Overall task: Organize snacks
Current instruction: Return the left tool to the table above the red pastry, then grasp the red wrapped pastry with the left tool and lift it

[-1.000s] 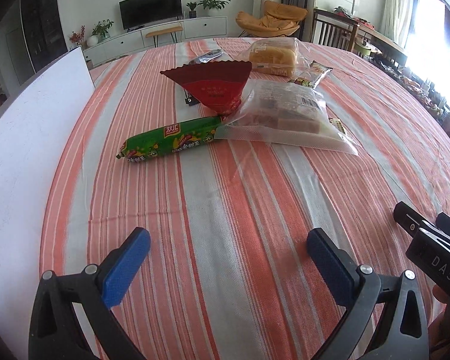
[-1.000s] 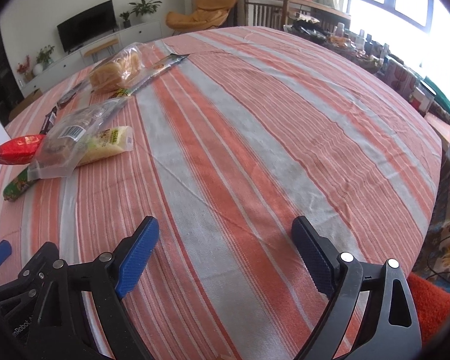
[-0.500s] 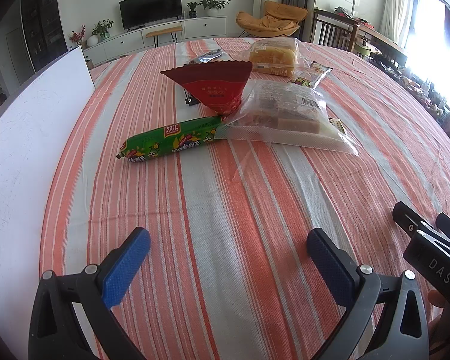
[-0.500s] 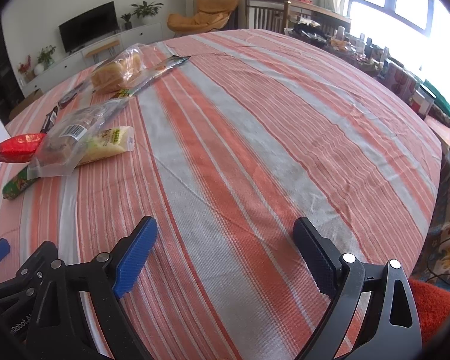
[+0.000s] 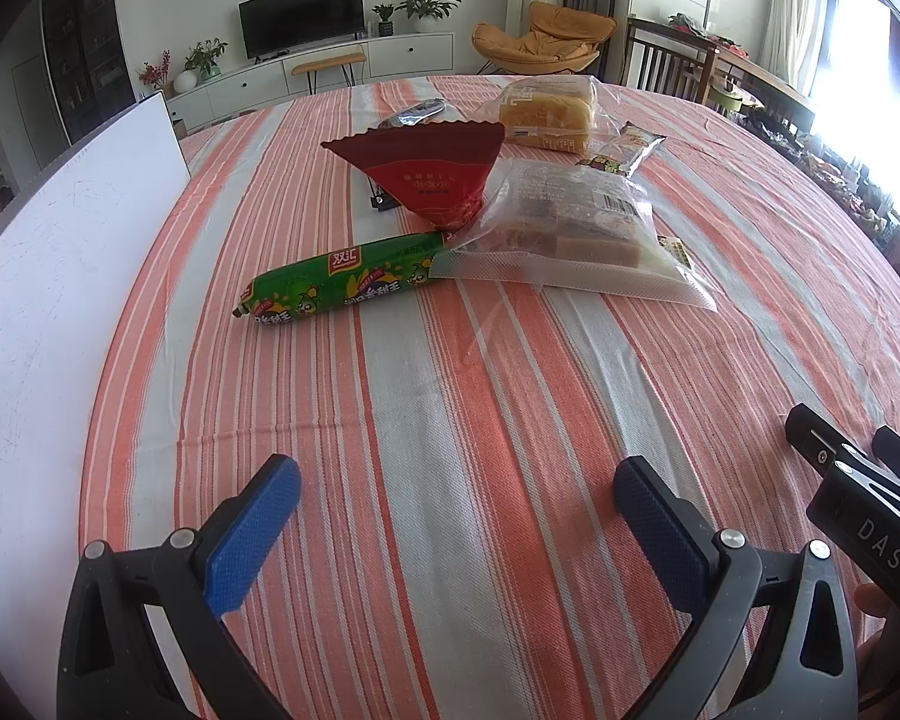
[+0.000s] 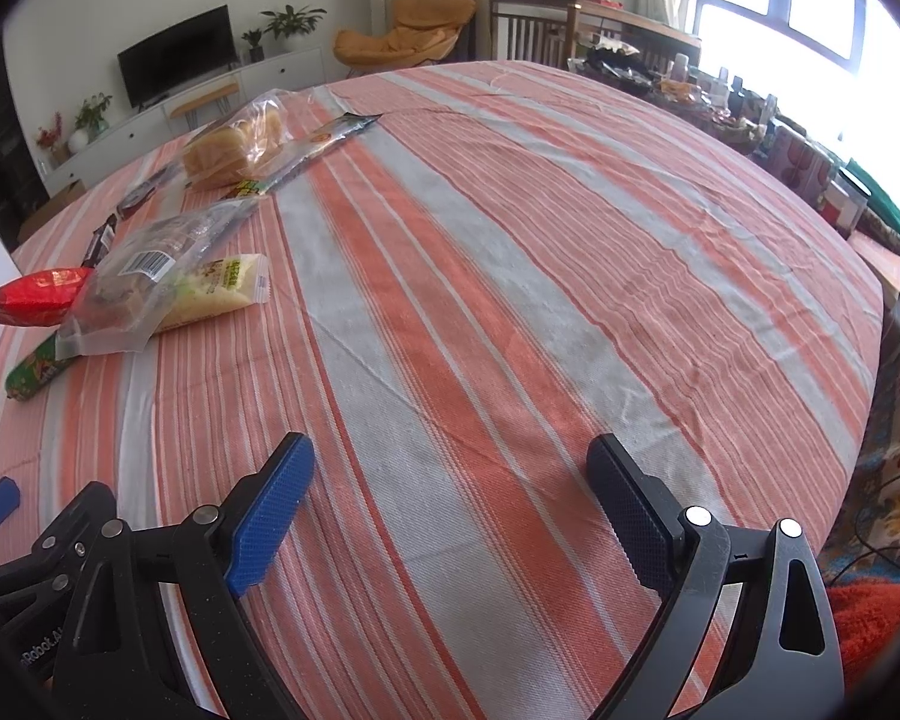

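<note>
Left gripper (image 5: 450, 498): jaws released, holding nothing, above the striped desk (image 5: 510, 420).
Right gripper (image 6: 450, 480): jaws released, empty.
Snacks: sausage (image 5: 336, 279), red pouch (image 5: 429, 171), clear bag (image 5: 570, 228) and bread (image 5: 549, 114) clustered mid-desk, well apart from both grippers.

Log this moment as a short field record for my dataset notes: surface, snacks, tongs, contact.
surface: striped tablecloth, white board at its left edge
snacks: green sausage, red triangular pack, clear bag of cakes overlapping the sausage's end, bagged bread behind
left tongs: open, empty
right tongs: open, empty
contact: neither touches a snack
</note>
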